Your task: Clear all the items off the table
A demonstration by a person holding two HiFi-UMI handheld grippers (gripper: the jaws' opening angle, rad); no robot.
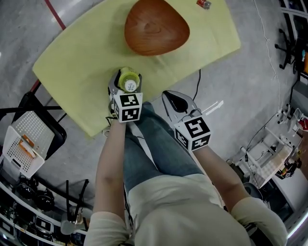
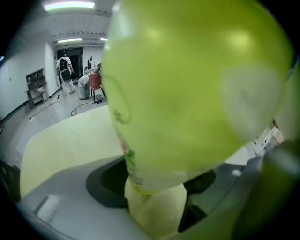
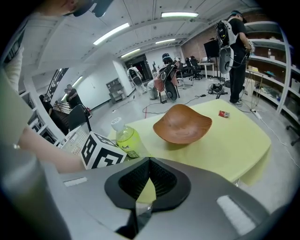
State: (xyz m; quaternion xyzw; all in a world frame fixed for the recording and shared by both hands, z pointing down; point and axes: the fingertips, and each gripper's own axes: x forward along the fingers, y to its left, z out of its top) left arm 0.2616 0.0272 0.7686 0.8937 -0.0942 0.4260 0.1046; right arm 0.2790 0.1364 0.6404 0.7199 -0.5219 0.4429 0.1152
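The right gripper (image 1: 169, 97) hung just off the yellow-green tabletop (image 1: 72, 72), jaws pressed together, empty. The left gripper's (image 1: 123, 86) jaws pinched the green plastic bottle (image 2: 187, 84) at the near edge. Beyond sat a brown wooden bowl (image 1: 156, 26), then a small red packet (image 1: 203, 4).

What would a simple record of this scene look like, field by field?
Table: yellow-green top
On it: wooden bowl, green bottle, small red item at the far edge
Left gripper: jaws appear closed on the bottle, near the table's near edge
Right gripper: shut, empty, just off the near edge
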